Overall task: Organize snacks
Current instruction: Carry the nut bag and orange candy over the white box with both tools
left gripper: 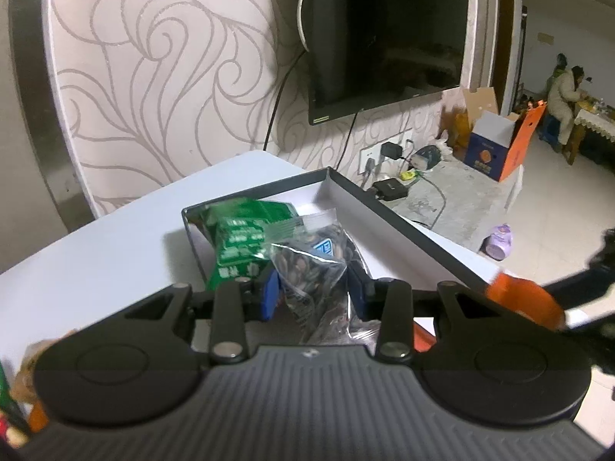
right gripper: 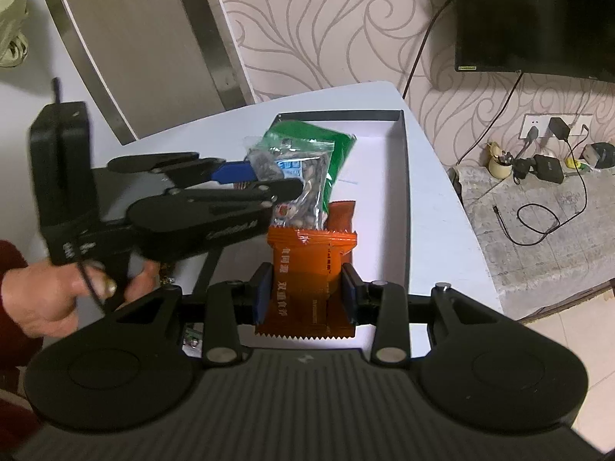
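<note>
A: Report jaw status, nearest unit first.

B: Right gripper (right gripper: 305, 294): jaws pinching an orange snack packet (right gripper: 307, 269) across its middle. The packet sits flat between the blue pads (right gripper: 261, 296), serrated edge toward the camera, held over the near end of the shallow box (right gripper: 401, 176).

A: Left unit?

B: Left gripper (left gripper: 311, 288): jaws pinching a clear bag of seeds (left gripper: 307, 269). In the right wrist view the same gripper (right gripper: 269, 178) enters from the left side of the box, with the bag (right gripper: 298, 184) hanging from it over the box interior. The person's left hand (right gripper: 57, 292) grips its handle.

A: Box contents?

B: A green packet (right gripper: 330, 146) lies inside the box, beyond the clear bag, toward the far end. A second orange packet (right gripper: 340, 215) appears to lie under the bag, on the box floor; its contact with the bag cannot be confirmed, as the view is blocked there.

A: Box location?

B: On the white tabletop (right gripper: 430, 207), near its right edge. Dark rim, white interior.

A: Beyond the box?

B: Patterned wallpaper (right gripper: 326, 30). A wall-mounted television (right gripper: 538, 15) to the box's upper right, and below it a wall socket (right gripper: 538, 125) with cables.
</note>
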`<state>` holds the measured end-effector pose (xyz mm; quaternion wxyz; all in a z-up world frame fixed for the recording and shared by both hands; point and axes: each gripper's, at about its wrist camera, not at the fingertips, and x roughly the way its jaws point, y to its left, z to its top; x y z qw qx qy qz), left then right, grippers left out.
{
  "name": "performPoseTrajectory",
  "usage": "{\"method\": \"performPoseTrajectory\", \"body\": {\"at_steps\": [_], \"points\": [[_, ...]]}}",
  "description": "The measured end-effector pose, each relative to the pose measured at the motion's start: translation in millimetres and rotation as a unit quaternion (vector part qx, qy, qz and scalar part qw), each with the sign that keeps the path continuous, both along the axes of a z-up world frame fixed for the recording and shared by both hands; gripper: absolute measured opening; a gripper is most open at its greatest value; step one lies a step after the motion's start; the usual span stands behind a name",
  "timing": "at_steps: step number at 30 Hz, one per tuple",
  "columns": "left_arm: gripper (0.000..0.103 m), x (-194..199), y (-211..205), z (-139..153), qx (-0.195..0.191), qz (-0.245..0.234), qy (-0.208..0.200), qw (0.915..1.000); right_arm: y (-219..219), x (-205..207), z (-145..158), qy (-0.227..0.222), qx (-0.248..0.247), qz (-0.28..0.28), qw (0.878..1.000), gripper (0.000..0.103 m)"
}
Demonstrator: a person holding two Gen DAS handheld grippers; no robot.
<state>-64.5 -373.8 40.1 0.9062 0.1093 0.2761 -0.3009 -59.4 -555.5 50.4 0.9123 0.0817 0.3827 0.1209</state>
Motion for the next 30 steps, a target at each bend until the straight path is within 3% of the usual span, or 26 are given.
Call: {"method": "performPoseTrajectory", "body": {"at_steps": [8, 30], "points": [[0.041, 7, -16, 3, 0.000, -0.006, -0.010, 0.9999, -5, 3, -2, 0.005, -0.003, 0.003, 1.000, 0.043], [0.041, 2, -4, 10, -0.004, 0.017, -0.007, 0.9998, 1, 9, -5, 0.004, 0.001, 0.024, 1.000, 0.043]]}}
